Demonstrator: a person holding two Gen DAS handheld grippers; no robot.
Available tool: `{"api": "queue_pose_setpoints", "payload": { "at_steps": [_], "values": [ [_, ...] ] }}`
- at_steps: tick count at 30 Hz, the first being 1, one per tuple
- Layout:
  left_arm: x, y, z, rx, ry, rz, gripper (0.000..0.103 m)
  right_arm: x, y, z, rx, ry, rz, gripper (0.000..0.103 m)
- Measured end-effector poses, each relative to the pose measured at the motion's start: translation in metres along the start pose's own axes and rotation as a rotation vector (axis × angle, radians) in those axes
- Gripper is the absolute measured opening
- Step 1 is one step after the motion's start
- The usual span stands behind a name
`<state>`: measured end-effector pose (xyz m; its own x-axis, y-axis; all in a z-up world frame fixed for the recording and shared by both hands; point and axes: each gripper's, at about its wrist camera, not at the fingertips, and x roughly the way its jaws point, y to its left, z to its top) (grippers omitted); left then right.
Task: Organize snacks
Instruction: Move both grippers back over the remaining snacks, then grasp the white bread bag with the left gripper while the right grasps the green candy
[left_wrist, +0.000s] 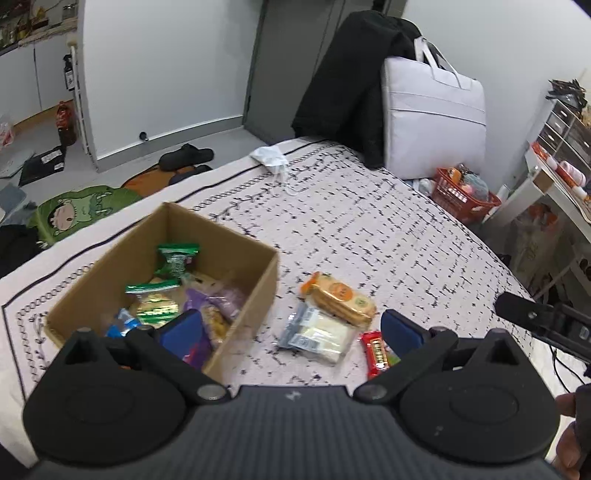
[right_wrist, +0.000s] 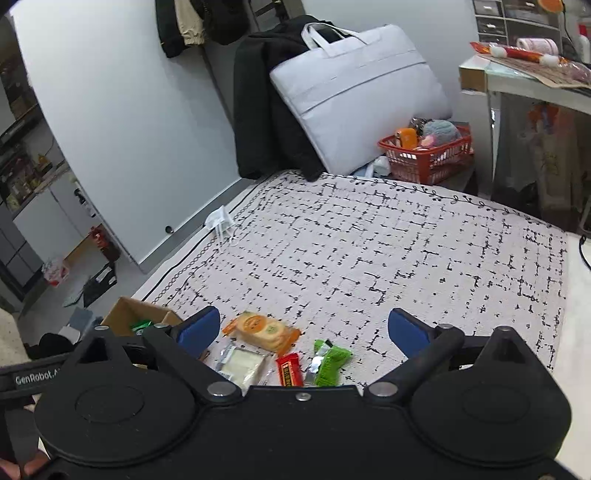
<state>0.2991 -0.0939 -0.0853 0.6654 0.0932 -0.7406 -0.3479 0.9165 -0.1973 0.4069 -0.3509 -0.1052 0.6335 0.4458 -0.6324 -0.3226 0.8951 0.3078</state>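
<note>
A cardboard box (left_wrist: 258, 284) on the bed holds several snack packets, green (left_wrist: 177, 258), gold and purple. Loose on the cover beside it lie an orange cracker pack (left_wrist: 340, 299), a clear white packet (left_wrist: 317, 332) and a red bar (left_wrist: 375, 352). My left gripper (left_wrist: 291, 332) is open and empty, above the box's right wall and these packets. In the right wrist view the cracker pack (right_wrist: 262, 330), white packet (right_wrist: 242, 363), red bar (right_wrist: 290, 369) and a green packet (right_wrist: 330, 363) lie just under my open, empty right gripper (right_wrist: 301, 330). The box corner (right_wrist: 125, 314) shows at left.
The bed cover (right_wrist: 369, 251) stretches far ahead. A white bag (right_wrist: 354, 92) and black jacket (right_wrist: 258, 110) lean at the bed's far end, with a red basket (right_wrist: 428, 155) beyond. A face mask (left_wrist: 271, 157) lies near the left edge. A desk (right_wrist: 517, 81) stands right.
</note>
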Motion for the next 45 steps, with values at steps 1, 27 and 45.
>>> {"api": "queue_pose_setpoints", "payload": {
  "at_steps": [1, 27, 45],
  "values": [
    [0.003, -0.003, -0.001, 0.001, 0.004, -0.008, 0.102, 0.001, -0.001, 0.0, 0.007, -0.001, 0.001, 0.094],
    [0.102, -0.037, -0.032, 0.122, 0.111, -0.081, 0.093, 0.053, -0.007, -0.015, 0.002, 0.171, -0.017, 0.072],
    [0.161, -0.027, -0.037, 0.13, 0.156, -0.061, 0.086, 0.109, -0.004, -0.024, 0.009, 0.29, -0.081, 0.067]
  ]
}}
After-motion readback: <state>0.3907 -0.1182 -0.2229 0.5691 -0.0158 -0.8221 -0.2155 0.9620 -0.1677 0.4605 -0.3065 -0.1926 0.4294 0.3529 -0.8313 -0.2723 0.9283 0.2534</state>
